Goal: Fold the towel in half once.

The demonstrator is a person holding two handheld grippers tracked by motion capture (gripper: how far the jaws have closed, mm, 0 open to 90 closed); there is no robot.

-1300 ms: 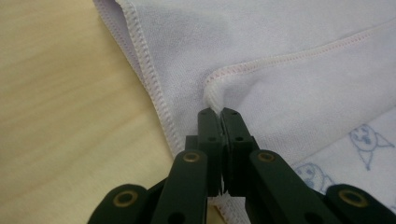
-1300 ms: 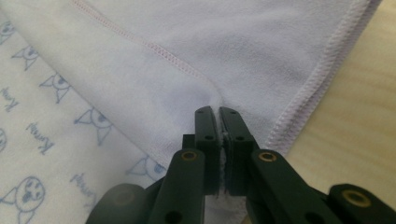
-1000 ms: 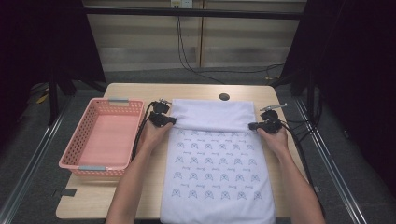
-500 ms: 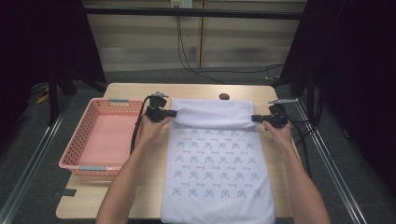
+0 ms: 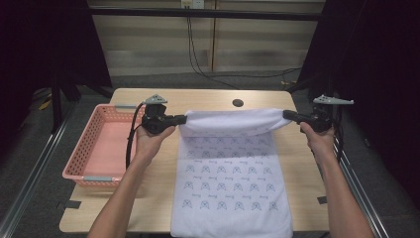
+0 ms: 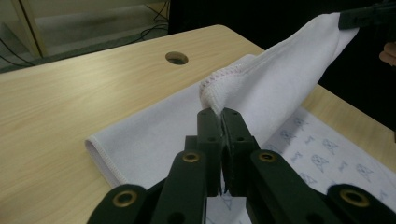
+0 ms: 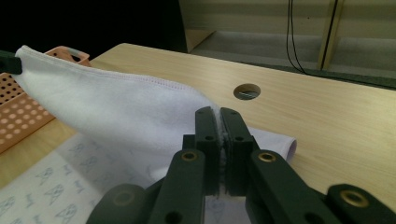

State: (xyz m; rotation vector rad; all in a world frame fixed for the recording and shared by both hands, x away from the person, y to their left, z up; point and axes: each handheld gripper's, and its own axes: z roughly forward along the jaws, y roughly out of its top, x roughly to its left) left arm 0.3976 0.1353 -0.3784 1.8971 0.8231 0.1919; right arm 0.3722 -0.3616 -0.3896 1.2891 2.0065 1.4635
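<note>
A white cloth (image 5: pixel 230 178) with small blue prints lies down the middle of the table, its near end hanging over the front edge. Its far end is lifted and folded back, stretched between both grippers. My left gripper (image 5: pixel 181 119) is shut on the cloth's left corner (image 6: pixel 219 91). My right gripper (image 5: pixel 287 114) is shut on the right corner (image 7: pixel 212 108). The lifted fold (image 5: pixel 233 120) shows its plain white underside and hangs taut a little above the table. In the left gripper view the right gripper (image 6: pixel 369 16) shows at the far end.
A pink perforated basket (image 5: pixel 79 163) stands at the table's left side. A round cable hole (image 5: pixel 237 103) sits in the wooden tabletop (image 5: pixel 198 96) behind the cloth. Dark curtains and cables lie beyond the table.
Both grippers have lifted the cloth's far edge off the table and drawn apart, the right one moving outward to the right. The fold is now taut in the air.
</note>
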